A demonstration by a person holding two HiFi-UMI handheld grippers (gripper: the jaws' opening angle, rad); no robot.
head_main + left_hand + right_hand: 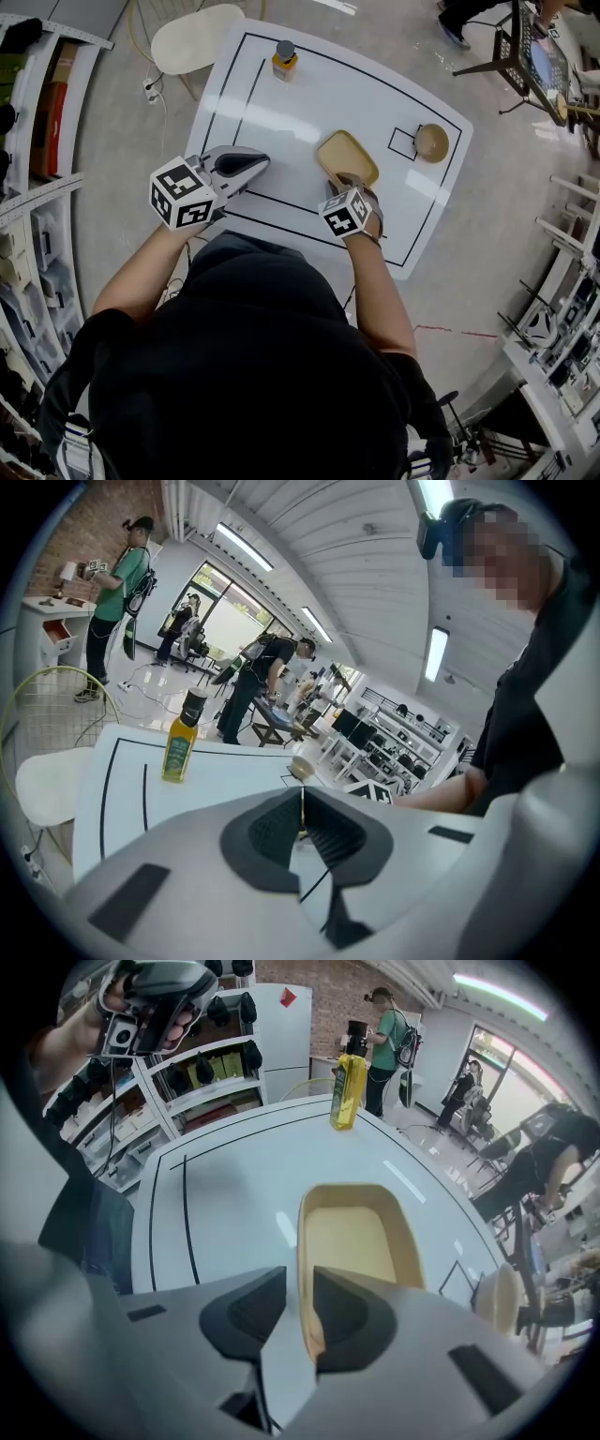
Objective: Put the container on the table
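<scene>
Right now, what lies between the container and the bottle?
Nothing stands there. Between the container and the bottle there is only bare white table. The head view and the right gripper view both show this.

Left of the container I have bare bench out to the edge, with only my left claw over its near part. Beyond the container the surface lies open up to the oil bottle at the far edge. To the container's right a small round bowl stands apart, leaving a gap. My right claw blocks the container's near rim.
</scene>
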